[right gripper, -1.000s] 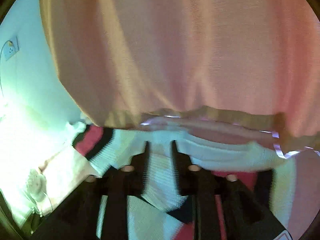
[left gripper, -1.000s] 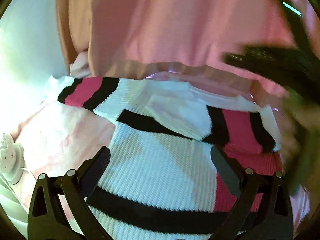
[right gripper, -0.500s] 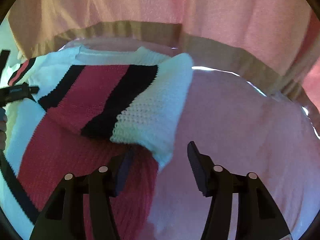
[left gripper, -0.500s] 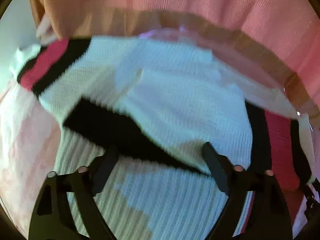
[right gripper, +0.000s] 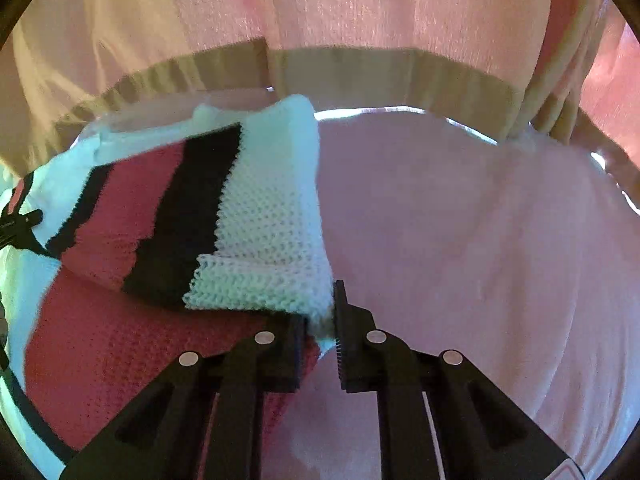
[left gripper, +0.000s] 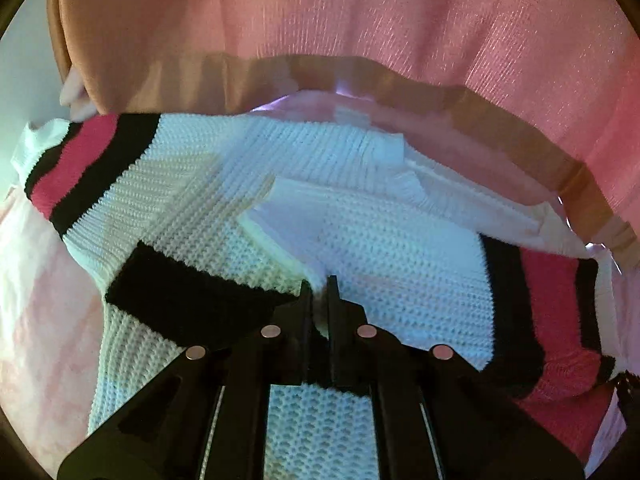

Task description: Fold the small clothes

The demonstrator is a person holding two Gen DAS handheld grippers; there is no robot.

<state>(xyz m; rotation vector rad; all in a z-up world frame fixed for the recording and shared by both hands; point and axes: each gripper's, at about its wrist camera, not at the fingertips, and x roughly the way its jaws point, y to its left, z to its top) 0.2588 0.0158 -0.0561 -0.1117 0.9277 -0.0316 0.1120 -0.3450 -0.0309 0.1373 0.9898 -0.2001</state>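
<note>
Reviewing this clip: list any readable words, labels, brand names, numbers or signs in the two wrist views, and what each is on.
None can be read in either view.
The knitted sweater shows only black, pink and white stripes, no print or tag.
The left gripper, right gripper and pink bedding carry no visible lettering.

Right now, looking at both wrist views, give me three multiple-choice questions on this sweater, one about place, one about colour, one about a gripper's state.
1. The knit sweater lies on:
A. a pink sheet
B. a wooden floor
C. a metal tray

2. Besides white, the sweater's stripes are:
A. green and yellow
B. black and pink-red
C. blue and grey

3. The left hand-held gripper is:
A. wide open above the knit
B. out of view
C. shut on the sweater

Answers:
1 A, the pink sheet spreads out beside the sweater.
2 B, black and pink-red bands cross the sleeves.
3 C, its jaws have just been closing and white knit sits pinched between them.
</note>
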